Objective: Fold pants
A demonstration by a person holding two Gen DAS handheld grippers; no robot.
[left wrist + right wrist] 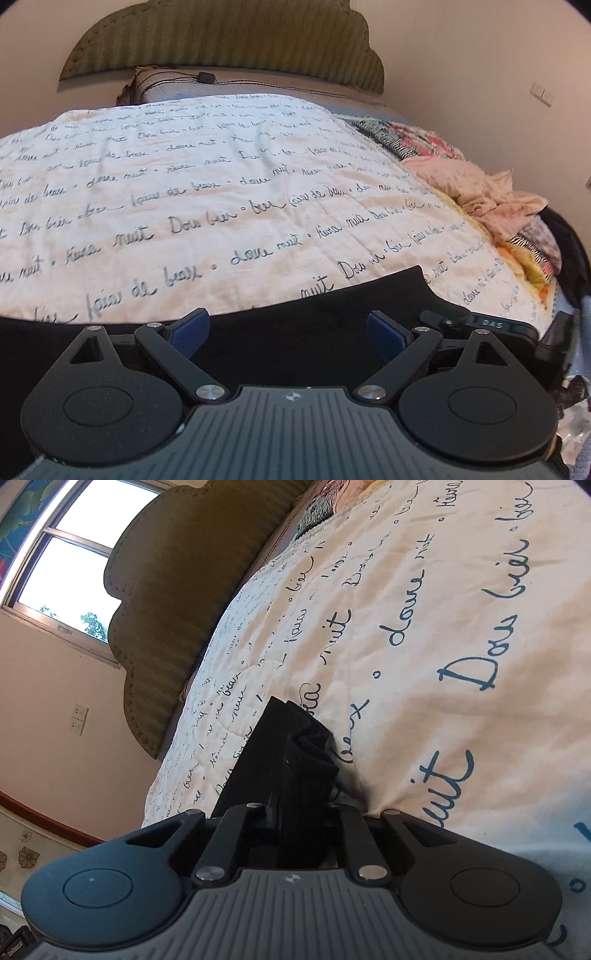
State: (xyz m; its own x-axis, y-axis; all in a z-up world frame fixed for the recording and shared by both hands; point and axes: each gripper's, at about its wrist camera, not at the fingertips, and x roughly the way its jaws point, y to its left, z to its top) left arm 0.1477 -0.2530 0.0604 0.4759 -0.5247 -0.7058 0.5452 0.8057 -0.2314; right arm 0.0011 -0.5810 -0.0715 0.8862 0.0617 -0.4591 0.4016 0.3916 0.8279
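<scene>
Black pants (pixel 288 332) lie along the near edge of a white quilt with handwritten blue script (pixel 221 184). My left gripper (pixel 288 332) stands open just above the black cloth, its blue pads (pixel 188 332) wide apart with nothing pinched between them. In the right wrist view my right gripper (pixel 295 808) is shut on a bunched, folded end of the black pants (pixel 295 753), which sticks out past the fingers over the quilt (pixel 443 627). Its pads are hidden by the cloth.
A heap of pink and patterned clothes (pixel 480 192) lies on the bed's right side. An olive scalloped headboard (pixel 229 40) and a pillow (pixel 147 85) stand at the far end. A window (pixel 74 554) and a wall socket (pixel 79 718) show in the right wrist view.
</scene>
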